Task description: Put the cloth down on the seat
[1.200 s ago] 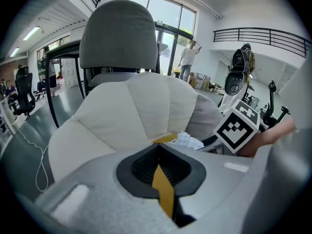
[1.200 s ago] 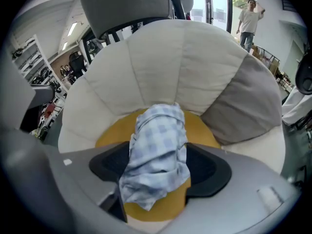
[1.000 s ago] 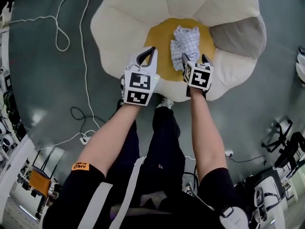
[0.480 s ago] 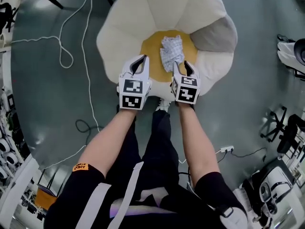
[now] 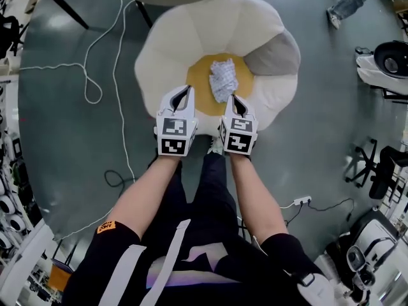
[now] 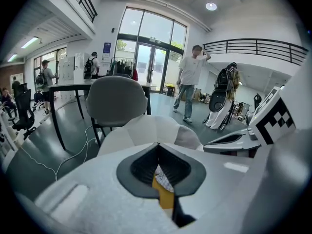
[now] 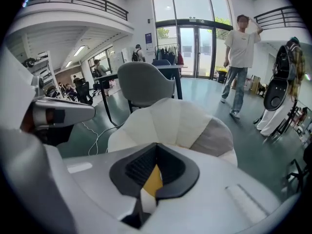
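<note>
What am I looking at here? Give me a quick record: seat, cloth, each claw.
Seat: flower-shaped cushion, white petals, one grey, yellow centre
Cloth: crumpled, checked, lying on the yellow centre
Left claw: shut, empty, over the seat's near edge
Right claw: just closed, nothing between its jaws, beside the left

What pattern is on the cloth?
The cloth is white with a fine bluish check, clearest in the head view.

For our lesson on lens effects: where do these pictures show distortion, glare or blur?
Head view: floor bends toward edges, cloth sharp. Left gripper view: fisheye bows the railing, windows washed out. Right gripper view: right gripper blurred up close, chair sharp.
</note>
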